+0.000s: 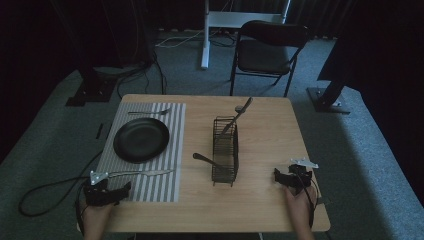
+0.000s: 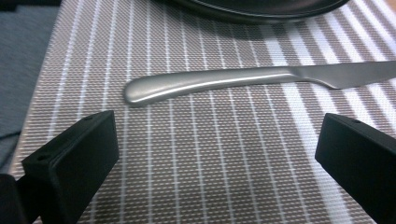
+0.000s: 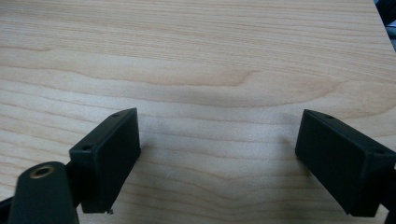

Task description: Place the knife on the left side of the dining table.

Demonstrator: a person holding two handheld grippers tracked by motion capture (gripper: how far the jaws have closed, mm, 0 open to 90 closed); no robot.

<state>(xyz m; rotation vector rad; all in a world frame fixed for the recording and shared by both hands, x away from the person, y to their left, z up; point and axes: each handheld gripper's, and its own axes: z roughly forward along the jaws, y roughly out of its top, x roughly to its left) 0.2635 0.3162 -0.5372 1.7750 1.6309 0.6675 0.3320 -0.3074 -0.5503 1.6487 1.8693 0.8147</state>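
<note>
From above, the left tool (image 1: 107,192) rests at the near edge of the striped mat (image 1: 160,190), released; the knife (image 1: 145,173) lies just ahead of it, apart, with the black plate (image 1: 141,139) beyond. The right tool (image 1: 291,178) sits on the bench (image 1: 260,205), also released.

Through the left tool's camera, the knife handle (image 2: 201,84) lies crosswise just past the wide-spread jaws, untouched.

Through the right tool's camera, the jaws gape over bare wood (image 3: 210,79).

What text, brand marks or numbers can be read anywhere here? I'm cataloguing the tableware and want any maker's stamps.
None: no readable text, label or number stands on the knife, the black plate, the striped placemat, the wire cutlery rack, the left gripper, the right gripper or the table.
</note>
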